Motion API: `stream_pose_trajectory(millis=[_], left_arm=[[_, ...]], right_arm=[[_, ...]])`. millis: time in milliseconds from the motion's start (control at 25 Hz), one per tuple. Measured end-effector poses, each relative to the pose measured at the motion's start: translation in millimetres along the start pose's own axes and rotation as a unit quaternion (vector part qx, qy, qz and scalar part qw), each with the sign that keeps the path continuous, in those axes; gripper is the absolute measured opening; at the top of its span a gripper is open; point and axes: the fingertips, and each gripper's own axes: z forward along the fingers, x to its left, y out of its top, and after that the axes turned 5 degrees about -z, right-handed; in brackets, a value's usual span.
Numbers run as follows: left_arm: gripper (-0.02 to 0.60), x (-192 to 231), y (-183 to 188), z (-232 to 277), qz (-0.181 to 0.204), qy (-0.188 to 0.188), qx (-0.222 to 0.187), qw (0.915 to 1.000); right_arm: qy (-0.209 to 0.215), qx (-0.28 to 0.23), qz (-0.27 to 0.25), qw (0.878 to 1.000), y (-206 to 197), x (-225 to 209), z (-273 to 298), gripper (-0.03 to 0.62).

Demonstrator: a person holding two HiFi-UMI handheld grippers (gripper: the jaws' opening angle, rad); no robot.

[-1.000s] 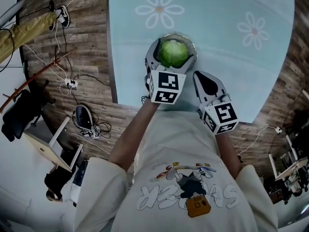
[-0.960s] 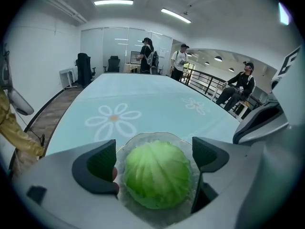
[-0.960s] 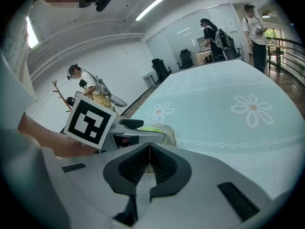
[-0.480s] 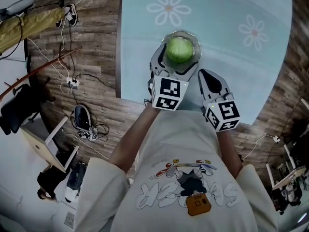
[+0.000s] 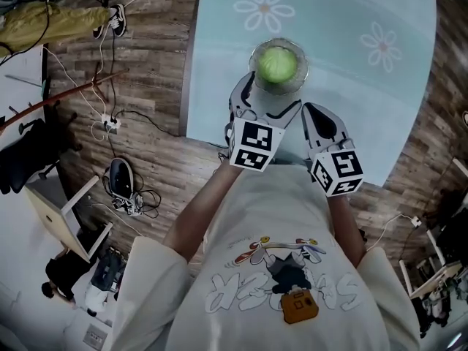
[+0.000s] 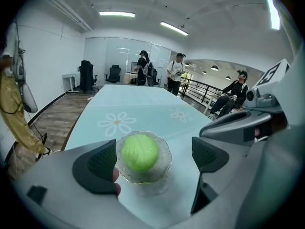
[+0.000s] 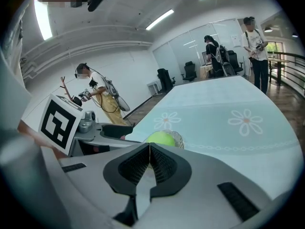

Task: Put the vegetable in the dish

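Observation:
A round green cabbage [image 5: 277, 63] lies in a clear glass dish [image 5: 295, 77] on the pale blue table [image 5: 365, 101], free of both grippers. My left gripper [image 5: 265, 99] is open just short of the dish on its near side. In the left gripper view the cabbage [image 6: 139, 151] and the dish [image 6: 165, 162] sit ahead, between the spread pads [image 6: 101, 163], and nothing is gripped. My right gripper [image 5: 313, 115] hangs to the right over the table's near edge, shut and empty. Past its closed jaws, the right gripper view [image 7: 149, 162] catches the cabbage [image 7: 161, 138].
White daisy prints [image 5: 264, 8] mark the tabletop beyond the dish. The table's near edge [image 5: 219, 141] runs just under my grippers. Cables and a power strip [image 5: 110, 125] lie on the wooden floor at left. Several people [image 6: 177, 73] stand far off in the room.
The left gripper has drawn back toward me from around the dish, jaws open. The cabbage stays in the dish. The right gripper keeps its place, shut.

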Motion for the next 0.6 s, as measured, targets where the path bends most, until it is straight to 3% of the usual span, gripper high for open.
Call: stream_pose_trajectory(millis=[600], left_arm=[[0.475,-37.7,-14.1,-87.6,0.011,0.002,-0.039,0.9992]], right_arm=[[-0.006,-0.044,-0.035,0.998,-4.9,43.7,-58.5,0.021]])
